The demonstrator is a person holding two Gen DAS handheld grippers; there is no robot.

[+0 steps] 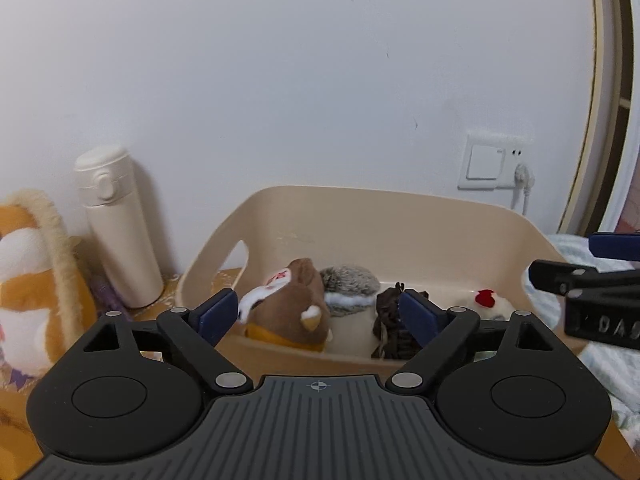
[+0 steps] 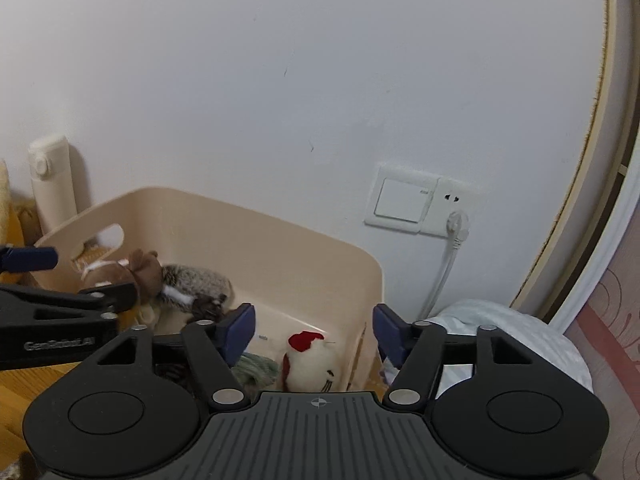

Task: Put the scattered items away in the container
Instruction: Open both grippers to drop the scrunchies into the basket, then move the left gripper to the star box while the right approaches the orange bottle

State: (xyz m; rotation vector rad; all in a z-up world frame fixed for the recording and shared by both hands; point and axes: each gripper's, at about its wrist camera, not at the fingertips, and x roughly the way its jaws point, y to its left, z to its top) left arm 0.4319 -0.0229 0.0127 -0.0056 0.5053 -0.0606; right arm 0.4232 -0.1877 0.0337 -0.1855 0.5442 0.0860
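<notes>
**a:** ok going left to right, what's on the table? i've got an orange and white plush point(image 1: 28, 280) at the far left edge, then a cream bottle point(image 1: 118, 228) standing upright against the wall.

**b:** yep, and right of the bottle is the beige bin point(image 1: 400, 216) with a cutout handle on its left wall. toys are all inside it: brown plush point(image 1: 292, 304) at the left, grey furry one point(image 1: 350, 286) touching it, a dark brown thing point(image 1: 390, 324) near the front wall, and a white toy with a red patch point(image 2: 312, 360) at the right end.

**a:** grippers?

**b:** left gripper point(image 1: 318, 312) hangs at the bin's near wall, jaws spread wide, nothing between them. right gripper point(image 2: 314, 332) is over the bin's right end, jaws also apart and empty.

**a:** right of the bin?

**b:** pale bedding point(image 2: 500, 328), plus a wall switch and socket point(image 2: 420, 204) with a white plug in it.
</notes>
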